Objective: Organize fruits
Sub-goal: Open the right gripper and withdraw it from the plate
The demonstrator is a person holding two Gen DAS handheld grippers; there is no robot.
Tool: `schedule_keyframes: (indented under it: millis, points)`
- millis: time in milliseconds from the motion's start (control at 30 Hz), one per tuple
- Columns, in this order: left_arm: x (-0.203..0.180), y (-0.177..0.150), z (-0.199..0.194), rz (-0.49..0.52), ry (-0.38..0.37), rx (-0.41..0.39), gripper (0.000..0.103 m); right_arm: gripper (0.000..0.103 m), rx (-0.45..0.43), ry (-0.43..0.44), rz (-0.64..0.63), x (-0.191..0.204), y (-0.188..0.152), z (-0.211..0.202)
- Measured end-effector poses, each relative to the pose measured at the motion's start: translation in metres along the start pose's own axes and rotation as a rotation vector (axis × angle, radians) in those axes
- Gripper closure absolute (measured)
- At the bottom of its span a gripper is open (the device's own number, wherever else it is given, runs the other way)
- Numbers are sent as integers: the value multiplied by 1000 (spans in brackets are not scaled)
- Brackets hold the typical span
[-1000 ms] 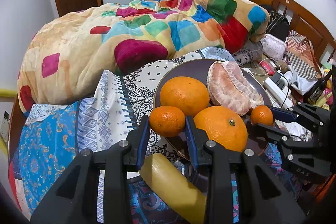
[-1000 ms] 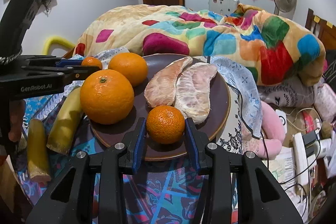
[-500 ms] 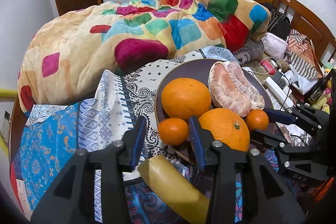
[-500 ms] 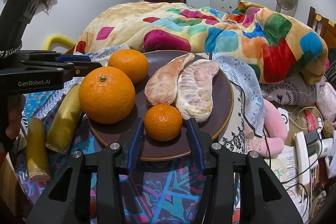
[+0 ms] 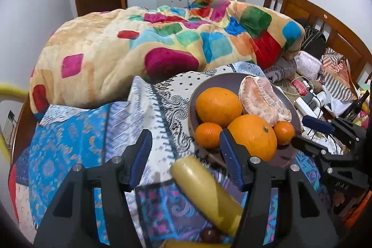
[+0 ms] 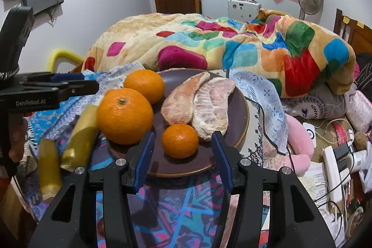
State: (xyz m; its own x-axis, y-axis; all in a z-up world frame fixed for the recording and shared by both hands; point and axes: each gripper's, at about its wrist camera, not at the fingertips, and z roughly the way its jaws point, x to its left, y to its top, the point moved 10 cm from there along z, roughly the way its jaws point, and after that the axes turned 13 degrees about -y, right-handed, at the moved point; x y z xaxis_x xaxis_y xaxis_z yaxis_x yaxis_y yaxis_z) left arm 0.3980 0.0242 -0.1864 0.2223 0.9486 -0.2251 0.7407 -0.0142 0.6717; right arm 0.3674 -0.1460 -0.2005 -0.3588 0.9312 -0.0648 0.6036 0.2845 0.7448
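A dark brown plate (image 6: 241,122) holds two big oranges (image 6: 124,115) (image 6: 144,85), two peeled pomelo pieces (image 6: 210,106) and a small tangerine (image 6: 179,140). My right gripper (image 6: 182,158) is open, its jaws on either side of that tangerine without touching. In the left wrist view the plate (image 5: 216,80) also carries a second small tangerine (image 5: 208,134) at its near left edge. My left gripper (image 5: 186,152) is open and empty, just left of that tangerine. A yellowish sugarcane piece (image 5: 207,192) lies under it.
Two sugarcane pieces (image 6: 81,136) (image 6: 48,169) lie left of the plate on the patterned cloth (image 5: 76,136). A bulky colourful quilt (image 6: 209,45) lies behind. Cables, a power strip (image 6: 332,173) and a pink plush toy (image 6: 297,138) crowd the right side.
Both grippers have opened and let go of their small tangerines, which now sit on the plate. Both have drawn back, the left one also shifting left.
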Motion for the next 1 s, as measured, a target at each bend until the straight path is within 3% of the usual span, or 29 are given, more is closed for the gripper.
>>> schedule_keyframes:
  millis: [167, 367, 567, 733, 933, 1000]
  points:
    - [-6, -18, -33, 15, 26, -36, 33, 56, -37, 18, -11, 14, 2, -28]
    - [-17, -50, -54, -1, 41, -53, 9, 56, -70, 27, -34, 29, -8, -59]
    - [-32, -90, -50, -40, 43, 10, 7, 55, -43, 60, 3, 32, -30, -69]
    - [-45, -110, -47, -36, 99, -1, 2, 55, -16, 72, 19, 30, -47, -72]
    - [-43, -130, -30, -73, 108, 38, 1, 55, -11, 58, 19, 27, -54, -79]
    - [-39, -135, -29, -87, 79, 43, 1, 55, -13, 57, 20, 27, -55, -81]
